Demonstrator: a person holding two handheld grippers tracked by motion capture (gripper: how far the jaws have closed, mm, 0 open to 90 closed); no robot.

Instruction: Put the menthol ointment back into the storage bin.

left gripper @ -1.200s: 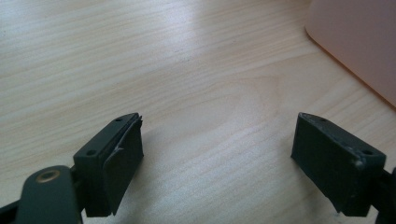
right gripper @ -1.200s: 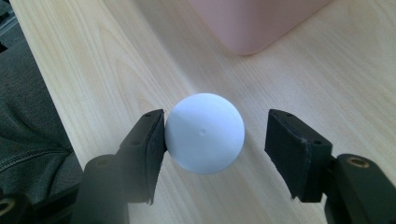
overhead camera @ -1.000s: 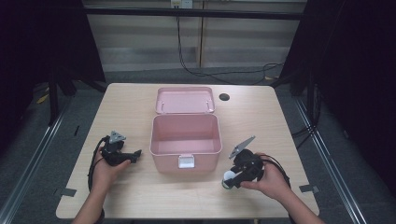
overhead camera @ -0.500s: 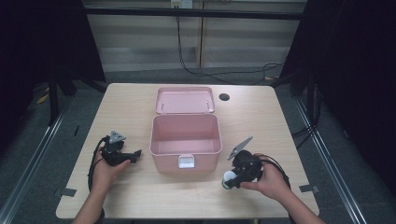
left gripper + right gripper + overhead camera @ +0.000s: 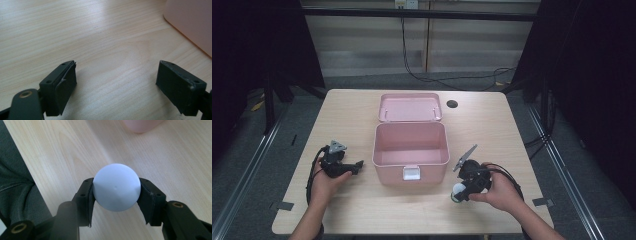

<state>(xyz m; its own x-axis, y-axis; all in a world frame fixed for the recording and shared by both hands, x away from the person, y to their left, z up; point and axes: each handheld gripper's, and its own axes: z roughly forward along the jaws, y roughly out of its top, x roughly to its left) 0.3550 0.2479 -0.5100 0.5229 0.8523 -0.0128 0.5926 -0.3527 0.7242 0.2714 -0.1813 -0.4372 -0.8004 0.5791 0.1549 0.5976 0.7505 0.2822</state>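
A white ball (image 5: 116,192) sits between the pads of my right gripper (image 5: 116,183), low over the table near its front edge, right of the pink box (image 5: 392,172). The jaws have just been closing on the ball and now press on both its sides. From above, the ball (image 5: 456,191) shows at the tip of the right gripper (image 5: 458,194). The box stands open, its lid (image 5: 410,107) laid back behind it. My left gripper (image 5: 358,166) rests on the table left of the box, open, with bare wood between its jaws (image 5: 117,75).
The wooden table (image 5: 352,115) has a small dark hole (image 5: 452,104) at the back right. A corner of the pink box (image 5: 192,22) lies ahead of the left gripper, to its right. Cables trail from both grippers toward the person.
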